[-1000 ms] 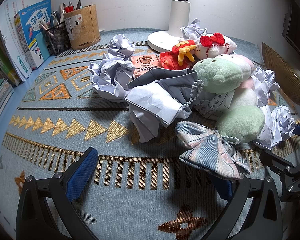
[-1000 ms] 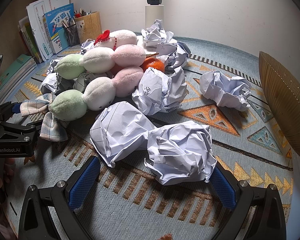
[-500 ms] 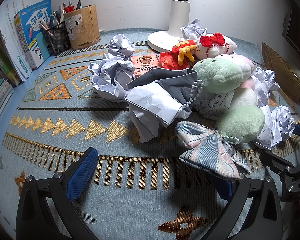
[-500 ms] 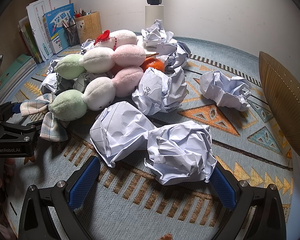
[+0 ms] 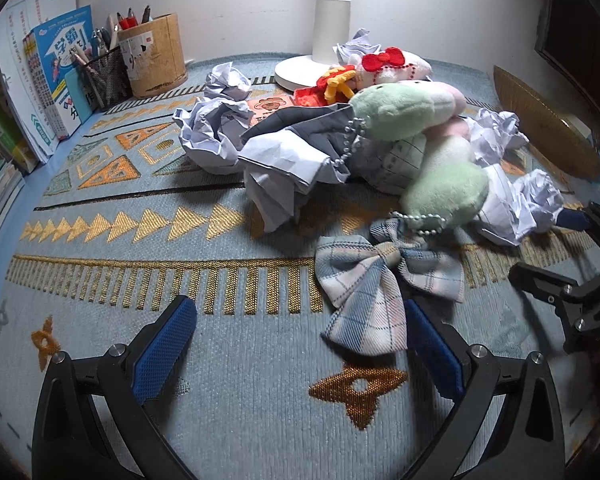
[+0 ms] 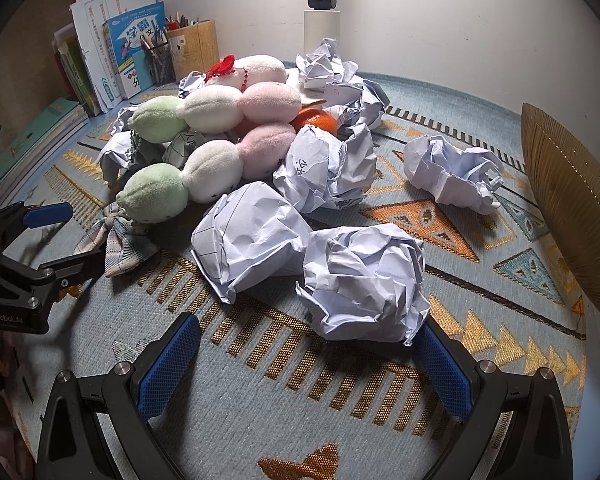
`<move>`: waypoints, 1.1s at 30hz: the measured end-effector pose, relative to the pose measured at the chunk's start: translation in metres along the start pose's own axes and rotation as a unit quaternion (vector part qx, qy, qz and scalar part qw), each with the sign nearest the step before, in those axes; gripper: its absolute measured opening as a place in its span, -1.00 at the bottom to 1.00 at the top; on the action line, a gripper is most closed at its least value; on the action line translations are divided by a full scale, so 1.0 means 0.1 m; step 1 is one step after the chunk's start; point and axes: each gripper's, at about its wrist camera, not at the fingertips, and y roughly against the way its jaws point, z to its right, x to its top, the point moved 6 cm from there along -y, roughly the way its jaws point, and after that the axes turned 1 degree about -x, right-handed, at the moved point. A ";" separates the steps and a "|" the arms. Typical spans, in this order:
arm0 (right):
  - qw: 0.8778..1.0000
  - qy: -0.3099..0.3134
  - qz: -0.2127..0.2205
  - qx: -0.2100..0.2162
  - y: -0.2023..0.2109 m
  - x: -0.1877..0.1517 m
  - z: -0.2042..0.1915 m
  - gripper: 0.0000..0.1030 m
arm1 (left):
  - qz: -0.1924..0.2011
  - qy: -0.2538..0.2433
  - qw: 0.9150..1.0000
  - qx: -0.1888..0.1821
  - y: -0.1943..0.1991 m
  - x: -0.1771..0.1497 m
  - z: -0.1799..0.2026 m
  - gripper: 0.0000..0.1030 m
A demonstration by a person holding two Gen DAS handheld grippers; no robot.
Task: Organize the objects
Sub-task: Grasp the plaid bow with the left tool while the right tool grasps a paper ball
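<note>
1. The left gripper (image 5: pixel 300 340) has its jaws spread wide and released, holding nothing. The plaid bow (image 5: pixel 380 284) lies at about 1 o'clock from their middle, its lower lobe touching the inside of the right blue pad (image 5: pixel 432 352).
2. The right gripper (image 6: pixel 308 364) is likewise released. A crumpled paper ball (image 6: pixel 364 284) sits at 12 to 1 o'clock, its lower right edge just beside the right pad (image 6: pixel 444 368); the left pad is apart from it.
3. Both grippers are held low over the patterned rug (image 5: pixel 148 264), pointing toward the pile. The right one shows at the 3 o'clock edge of the left view, the left one at 9 o'clock in the right view.
4. Compared with a second ago, the left gripper has shifted: the bow now sits higher and further left between its jaws, and the green plush (image 5: pixel 444 196) beyond it has moved with the view.
5. The right view is almost unchanged. A second paper ball (image 6: pixel 252 240) touches the first at 11 o'clock; a mandarin (image 6: pixel 314 120) lies behind, by the pink plush (image 6: pixel 270 98).
</note>
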 end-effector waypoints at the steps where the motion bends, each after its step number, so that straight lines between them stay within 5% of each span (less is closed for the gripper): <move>1: 1.000 0.000 0.000 -0.001 0.00 0.00 0.00 1.00 | -0.001 0.004 1.000 0.001 0.00 0.00 0.01 0.99; 24: 1.000 -0.028 0.007 -0.005 -0.17 0.22 0.05 1.00 | 0.000 -0.006 1.000 -0.006 -0.15 0.14 0.36 1.00; 33: 0.991 -0.097 0.044 0.083 -0.05 0.23 0.25 1.00 | 0.000 -0.007 1.000 -0.005 -0.15 0.15 0.36 1.00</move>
